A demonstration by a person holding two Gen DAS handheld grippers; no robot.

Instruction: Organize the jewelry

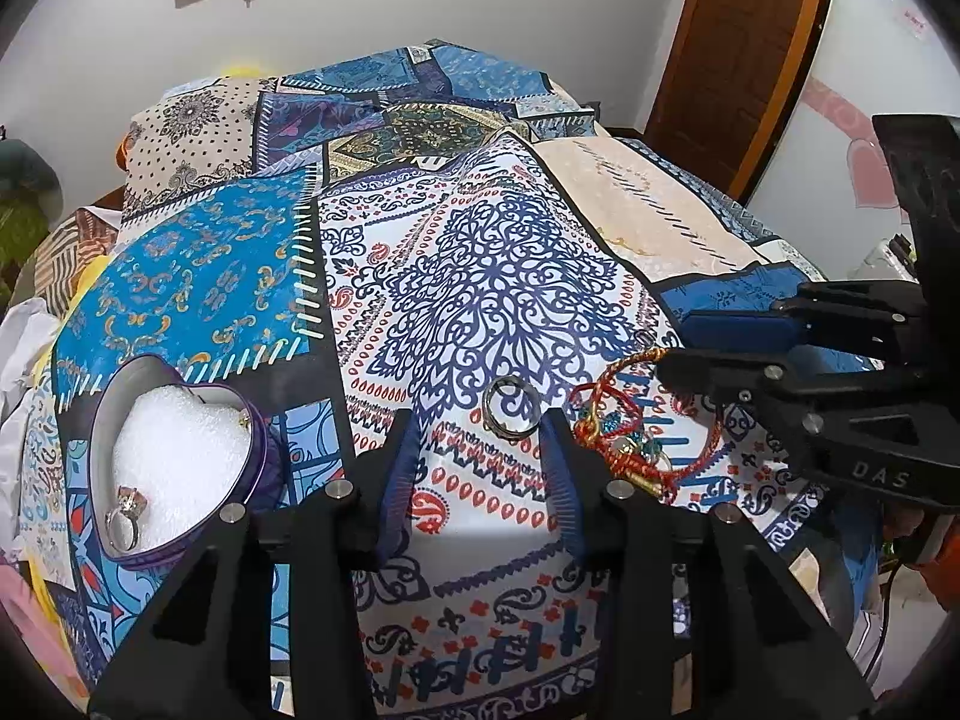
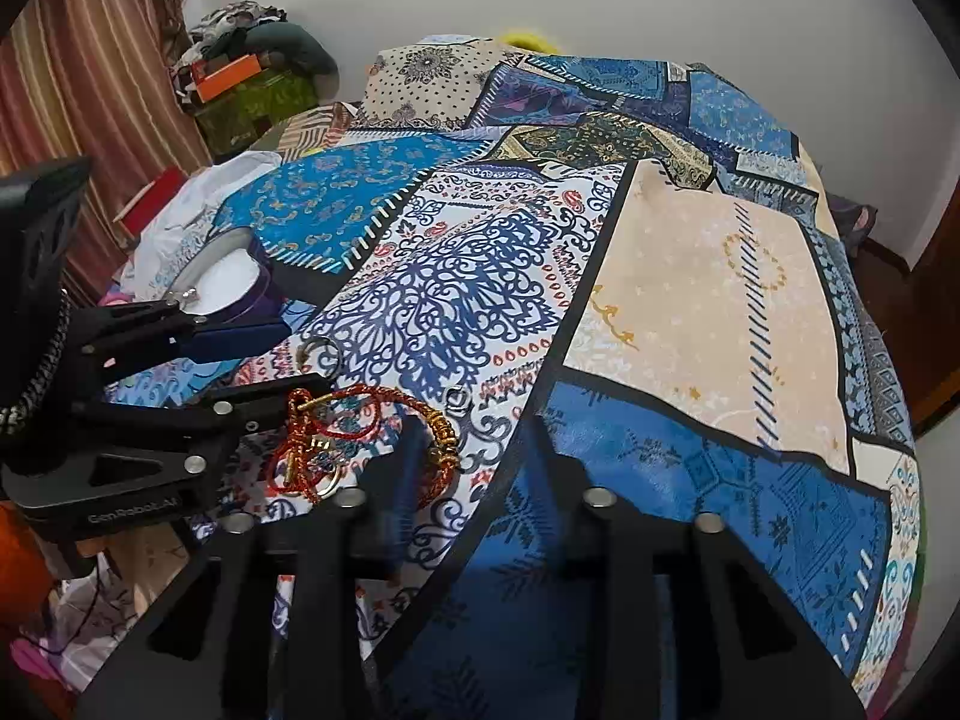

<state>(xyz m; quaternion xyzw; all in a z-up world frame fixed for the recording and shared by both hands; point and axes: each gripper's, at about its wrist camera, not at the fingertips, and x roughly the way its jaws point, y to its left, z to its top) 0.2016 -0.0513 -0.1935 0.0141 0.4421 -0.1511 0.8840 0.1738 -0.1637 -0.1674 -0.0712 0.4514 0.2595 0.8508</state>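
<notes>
A silver ring (image 1: pixel 509 414) lies flat on the patterned bedspread between the tips of my left gripper (image 1: pixel 480 420), which is open; the right fingertip almost touches it. A red thread bracelet with gold beads (image 1: pixel 630 426) lies just to the right. In the right wrist view the bracelet (image 2: pixel 360 444) sits beside the left finger of my right gripper (image 2: pixel 471 426), which is open, with only cloth showing between its blurred fingers. The left gripper (image 2: pixel 306 357) straddles the ring (image 2: pixel 318 354) there. A heart-shaped purple tin (image 1: pixel 264 438) with white foam holds a stone-set ring (image 1: pixel 123 516).
The bedspread (image 1: pixel 510 252) covers a bed that falls away at the near edge. The right gripper (image 1: pixel 672 342) reaches in from the right, its tip close to the bracelet. The tin (image 2: pixel 264 300) stands left of both grippers. Pillows lie at the far end, with boxes and clothes beyond.
</notes>
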